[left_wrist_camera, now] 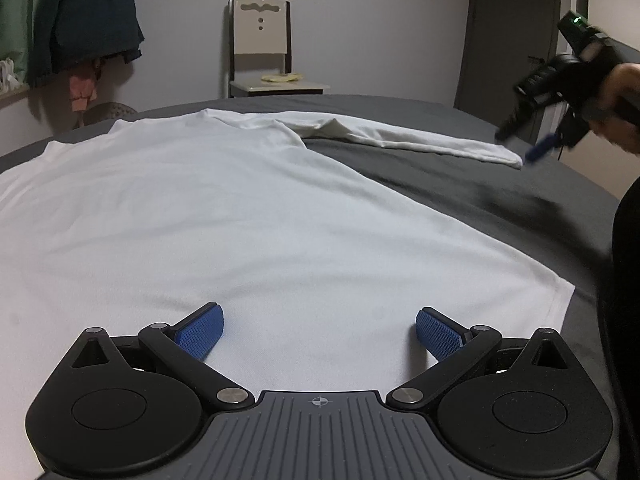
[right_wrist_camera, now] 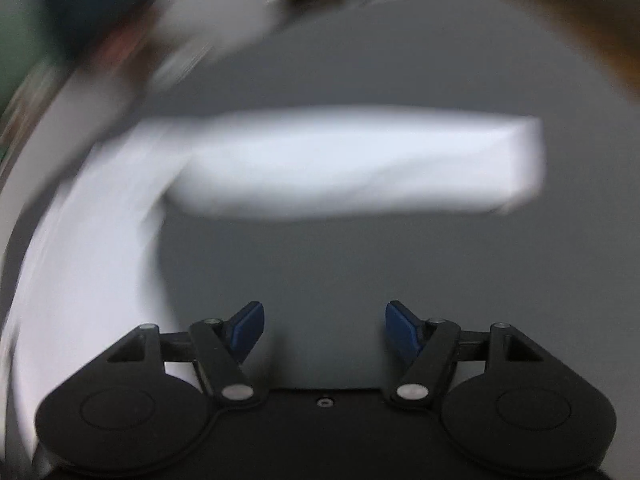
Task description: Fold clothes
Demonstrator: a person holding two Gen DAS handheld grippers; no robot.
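A white long-sleeved shirt point(left_wrist_camera: 208, 216) lies spread flat on a grey bed point(left_wrist_camera: 460, 184). One sleeve point(left_wrist_camera: 420, 140) stretches out to the right across the grey cover. My left gripper point(left_wrist_camera: 320, 330) hovers over the shirt's near hem, open, with nothing between its blue pads. My right gripper point(left_wrist_camera: 524, 148) is held by a hand at the right, just beyond the sleeve's cuff. In the blurred right wrist view the right gripper point(right_wrist_camera: 325, 328) stands open and empty above grey cover, and the sleeve point(right_wrist_camera: 360, 164) lies ahead of it, apart from the fingers.
A chair point(left_wrist_camera: 262, 48) stands against the far wall behind the bed. Dark and green clothes point(left_wrist_camera: 80, 16) hang at the upper left. A grey door point(left_wrist_camera: 512, 32) is at the back right. The person's dark sleeve point(left_wrist_camera: 628, 280) borders the right edge.
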